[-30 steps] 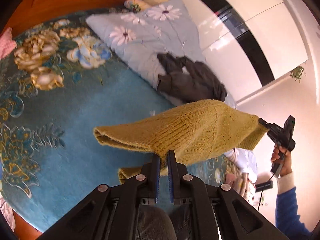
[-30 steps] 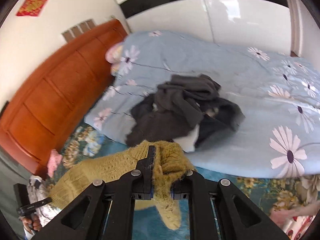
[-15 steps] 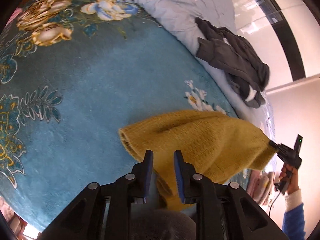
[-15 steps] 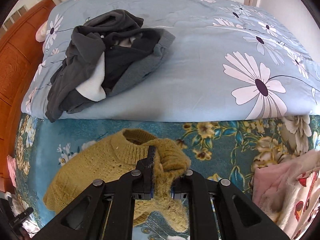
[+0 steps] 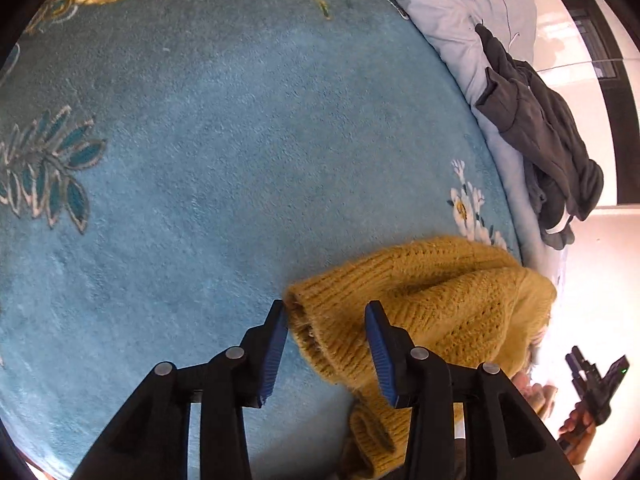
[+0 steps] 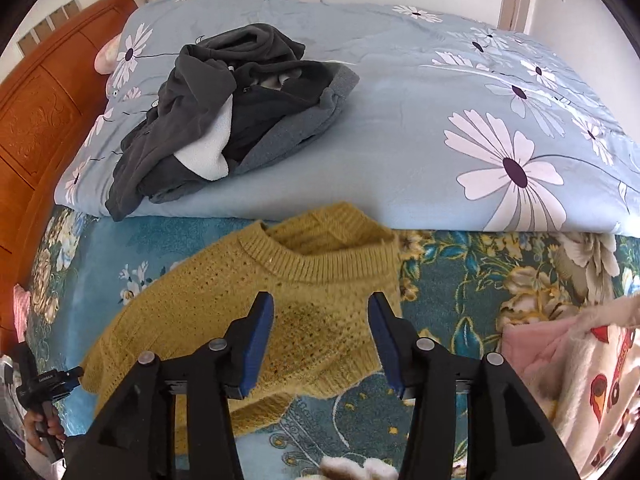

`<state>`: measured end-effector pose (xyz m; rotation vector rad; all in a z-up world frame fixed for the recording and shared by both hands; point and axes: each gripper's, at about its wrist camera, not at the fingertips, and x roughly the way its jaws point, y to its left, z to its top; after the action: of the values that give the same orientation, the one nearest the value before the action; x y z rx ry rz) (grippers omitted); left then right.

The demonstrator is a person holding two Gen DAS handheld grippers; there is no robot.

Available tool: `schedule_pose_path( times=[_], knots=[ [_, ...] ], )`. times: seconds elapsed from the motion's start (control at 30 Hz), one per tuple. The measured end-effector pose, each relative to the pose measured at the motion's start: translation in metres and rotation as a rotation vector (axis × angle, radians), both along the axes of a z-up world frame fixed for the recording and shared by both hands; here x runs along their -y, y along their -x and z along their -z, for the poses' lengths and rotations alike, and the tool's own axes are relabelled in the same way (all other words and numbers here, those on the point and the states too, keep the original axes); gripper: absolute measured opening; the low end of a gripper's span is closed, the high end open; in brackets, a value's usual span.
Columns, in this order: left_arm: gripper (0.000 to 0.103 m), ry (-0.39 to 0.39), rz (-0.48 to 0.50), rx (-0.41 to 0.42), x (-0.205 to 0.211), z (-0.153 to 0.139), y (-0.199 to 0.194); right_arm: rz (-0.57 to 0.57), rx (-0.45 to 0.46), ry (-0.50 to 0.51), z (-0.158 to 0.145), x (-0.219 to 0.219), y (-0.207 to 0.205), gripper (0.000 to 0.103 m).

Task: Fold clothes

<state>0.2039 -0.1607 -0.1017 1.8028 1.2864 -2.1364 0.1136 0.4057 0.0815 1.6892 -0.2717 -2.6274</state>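
A mustard-yellow knit sweater (image 6: 224, 320) lies on the blue floral blanket (image 5: 180, 160), its ribbed collar (image 6: 320, 256) toward the duvet. My right gripper (image 6: 320, 304) hovers just above its body. The jaws are opening, and the pads stand apart from the knit. My left gripper (image 5: 325, 310) is low over a sleeve cuff (image 5: 316, 328). Its jaws are opening too, and the cuff lies loose between the fingers. Each view shows the other gripper: the right gripper (image 5: 592, 376) and the left gripper (image 6: 48, 380), each held by a hand.
A heap of dark grey clothes (image 6: 224, 112) sits on the light blue flowered duvet (image 6: 440, 140), beyond the sweater. A wooden headboard (image 6: 36, 120) is at the left. A pink and white plush cloth (image 6: 580, 360) lies right of the sweater.
Both grippers came down with the sweater, which hung stretched between them before. Both then opened and let it go, and it now lies on the blanket.
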Motion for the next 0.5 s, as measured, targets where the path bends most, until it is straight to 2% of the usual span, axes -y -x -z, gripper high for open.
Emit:
schedule_pose_path(
  times=[0.07, 0.13, 0.17, 0.3, 0.5],
  knots=[
    [0.040, -0.019, 0.000, -0.008, -0.002, 0.001, 0.000, 0.011, 0.012, 0.033, 0.005, -0.001, -0.016, 0.050],
    [0.025, -0.022, 0.007, -0.022, -0.003, 0.000, 0.000, 0.018, 0.033, 0.097, 0.014, 0.000, -0.034, 0.050],
    [0.011, -0.016, 0.013, -0.034, -0.004, -0.003, 0.000, 0.018, 0.048, 0.135, 0.020, 0.001, -0.042, 0.050],
    [0.010, 0.027, 0.027, -0.079, -0.006, -0.019, -0.001, 0.028, 0.132, 0.251, 0.062, 0.011, -0.070, 0.050],
    [0.010, 0.017, 0.032, -0.078, -0.003, -0.024, 0.001, 0.122, 0.254, 0.463, 0.131, 0.026, -0.085, 0.050]
  ],
)
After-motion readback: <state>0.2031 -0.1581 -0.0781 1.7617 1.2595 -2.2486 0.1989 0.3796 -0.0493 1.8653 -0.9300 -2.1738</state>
